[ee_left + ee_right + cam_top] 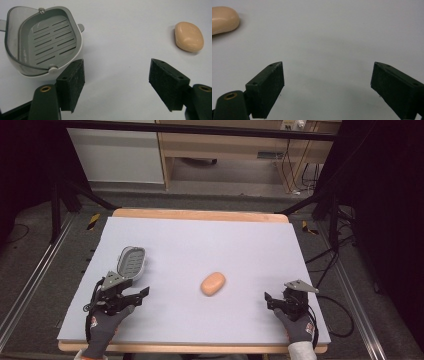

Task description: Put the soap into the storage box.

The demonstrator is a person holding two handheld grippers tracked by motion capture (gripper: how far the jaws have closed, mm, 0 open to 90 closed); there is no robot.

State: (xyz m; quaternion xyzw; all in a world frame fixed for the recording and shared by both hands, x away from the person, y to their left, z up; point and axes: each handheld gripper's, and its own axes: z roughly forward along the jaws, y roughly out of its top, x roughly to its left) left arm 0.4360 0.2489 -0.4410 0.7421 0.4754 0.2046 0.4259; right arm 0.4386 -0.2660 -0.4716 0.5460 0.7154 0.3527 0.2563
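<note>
A pale grey table mat (200, 240) covers the table. Near its left edge lies a grey slotted soap dish (131, 261), with the left gripper (131, 296) just in front of it, jaws spread wide and empty. The right gripper (274, 301) sits by the mat's right front corner, jaws likewise wide apart, holding nothing. A peach soap bar (213, 283) lies near the mat's middle, between both grippers.

Two gloved hands come in from the bottom of the high view, each holding a hand-held gripper low over the worktop (210, 240). The left hand-held gripper (131, 296) sits at the near left, jaws spread wide and holding nothing. The right hand-held gripper (274, 301) sits at the near right, its jaws likewise wide apart and bare.
</note>
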